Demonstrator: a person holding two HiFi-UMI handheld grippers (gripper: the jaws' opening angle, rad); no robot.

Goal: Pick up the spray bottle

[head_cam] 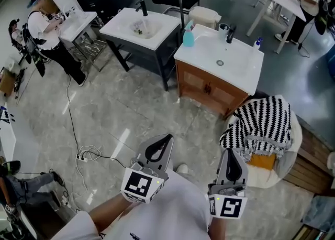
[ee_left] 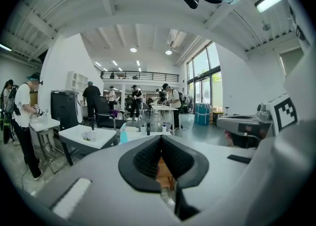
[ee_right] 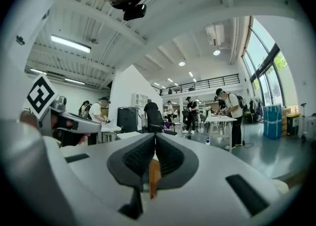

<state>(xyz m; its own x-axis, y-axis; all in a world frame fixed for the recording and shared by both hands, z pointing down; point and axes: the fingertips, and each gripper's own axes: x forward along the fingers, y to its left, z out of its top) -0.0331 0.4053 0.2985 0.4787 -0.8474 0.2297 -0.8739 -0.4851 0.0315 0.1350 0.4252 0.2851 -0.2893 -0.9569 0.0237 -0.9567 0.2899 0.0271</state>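
Observation:
The spray bottle point(head_cam: 188, 35) is pale blue with a white and pink head. It stands upright at the back left corner of the white top of a wooden vanity point(head_cam: 215, 90), far ahead of both grippers. In the left gripper view the spray bottle point(ee_left: 123, 134) shows small, left of the jaws. My left gripper point(head_cam: 167, 138) is held low in front of me, shut with nothing between its pads. My right gripper point(head_cam: 231, 152) hangs beside it, also shut and holding nothing. In their own views the left gripper point(ee_left: 161, 139) and right gripper point(ee_right: 153, 136) point level across the room.
A white sink table point(head_cam: 131, 35) with a black faucet stands left of the vanity. A striped cloth point(head_cam: 263, 122) lies over a round seat at the right. A cable and power strip point(head_cam: 82, 155) lie on the floor at left. A person point(head_cam: 46, 30) works at a far-left bench.

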